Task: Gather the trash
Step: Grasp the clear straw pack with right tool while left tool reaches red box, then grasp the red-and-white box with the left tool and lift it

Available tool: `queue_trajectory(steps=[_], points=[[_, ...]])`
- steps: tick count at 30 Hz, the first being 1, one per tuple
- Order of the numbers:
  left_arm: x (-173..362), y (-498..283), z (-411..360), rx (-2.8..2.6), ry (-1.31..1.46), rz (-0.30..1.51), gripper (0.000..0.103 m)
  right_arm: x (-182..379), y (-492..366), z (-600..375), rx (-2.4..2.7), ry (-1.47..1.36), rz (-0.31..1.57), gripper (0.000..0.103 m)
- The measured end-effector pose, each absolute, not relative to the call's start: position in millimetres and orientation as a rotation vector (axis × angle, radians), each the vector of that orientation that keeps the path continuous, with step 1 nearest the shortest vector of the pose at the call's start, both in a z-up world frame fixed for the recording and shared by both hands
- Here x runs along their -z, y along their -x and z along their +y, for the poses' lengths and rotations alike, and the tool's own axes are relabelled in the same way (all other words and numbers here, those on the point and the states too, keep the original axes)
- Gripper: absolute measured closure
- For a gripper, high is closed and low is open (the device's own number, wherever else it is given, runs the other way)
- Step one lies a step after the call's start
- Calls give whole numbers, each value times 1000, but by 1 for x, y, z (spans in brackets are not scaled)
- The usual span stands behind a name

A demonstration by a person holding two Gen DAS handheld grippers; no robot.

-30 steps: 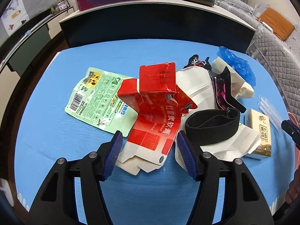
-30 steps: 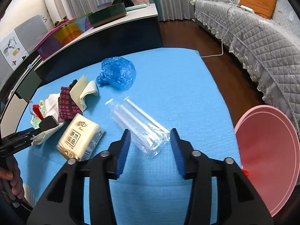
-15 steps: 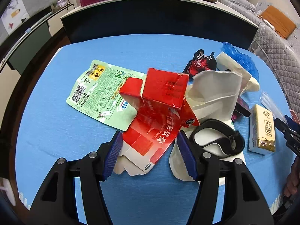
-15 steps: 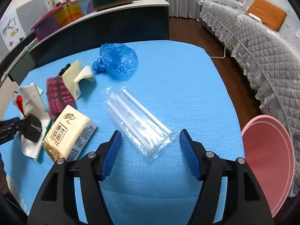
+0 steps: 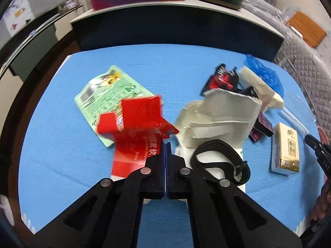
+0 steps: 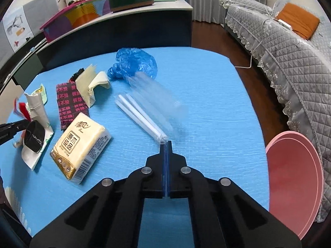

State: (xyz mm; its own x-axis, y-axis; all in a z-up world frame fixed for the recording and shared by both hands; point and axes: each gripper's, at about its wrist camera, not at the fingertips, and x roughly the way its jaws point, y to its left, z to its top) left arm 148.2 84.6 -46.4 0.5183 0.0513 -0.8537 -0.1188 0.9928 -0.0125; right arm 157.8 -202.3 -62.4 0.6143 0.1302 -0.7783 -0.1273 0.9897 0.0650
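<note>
My left gripper (image 5: pixel 166 144) is shut on the edge of a flattened red carton (image 5: pixel 136 132), which is blurred and lifts off the blue table (image 5: pixel 62 155). A green pouch (image 5: pixel 107 97) lies under it. White paper (image 5: pixel 223 115) and a black band (image 5: pixel 219 161) lie to its right. My right gripper (image 6: pixel 166 143) is shut on the near corner of a clear plastic sleeve (image 6: pixel 149 103) holding white sticks; the sleeve is blurred.
A tissue pack (image 6: pixel 80 146), a dark red wrapper (image 6: pixel 70 101), cream paper (image 6: pixel 93 82) and a blue plastic bag (image 6: pixel 134 62) lie on the table. A pink bin (image 6: pixel 295 181) stands off the table's right edge. A dark counter (image 5: pixel 165 26) is behind.
Both grippers went from open to shut. The left closed on the red carton, which is lifting. The right closed on the clear sleeve's corner, which is moving.
</note>
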Motion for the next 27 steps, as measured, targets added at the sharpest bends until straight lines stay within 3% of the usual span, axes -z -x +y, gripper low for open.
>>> queue_trajectory(steps=[8, 10, 11, 15, 17, 18, 19, 27], points=[[26, -137, 101, -123, 165, 933, 101, 48, -146, -214, -163, -77, 872, 103], [25, -136, 105, -141, 192, 917, 77, 47, -144, -215, -176, -99, 880, 103], [24, -136, 105, -143, 204, 910, 60, 48, -143, -215, -186, -111, 890, 103], [22, -140, 100, -143, 201, 887, 54, 50, -141, -215, -227, -147, 931, 98], [22, -144, 97, -161, 189, 879, 47, 49, -138, -215, -221, -146, 923, 85], [23, -144, 97, -171, 187, 877, 45, 46, -137, -217, -221, -153, 911, 64], [24, -146, 98, -184, 187, 878, 45, 44, -136, -218, -219, -157, 899, 51], [36, -162, 104, -298, 186, 918, 41, 48, -146, -221, -198, -127, 888, 48]])
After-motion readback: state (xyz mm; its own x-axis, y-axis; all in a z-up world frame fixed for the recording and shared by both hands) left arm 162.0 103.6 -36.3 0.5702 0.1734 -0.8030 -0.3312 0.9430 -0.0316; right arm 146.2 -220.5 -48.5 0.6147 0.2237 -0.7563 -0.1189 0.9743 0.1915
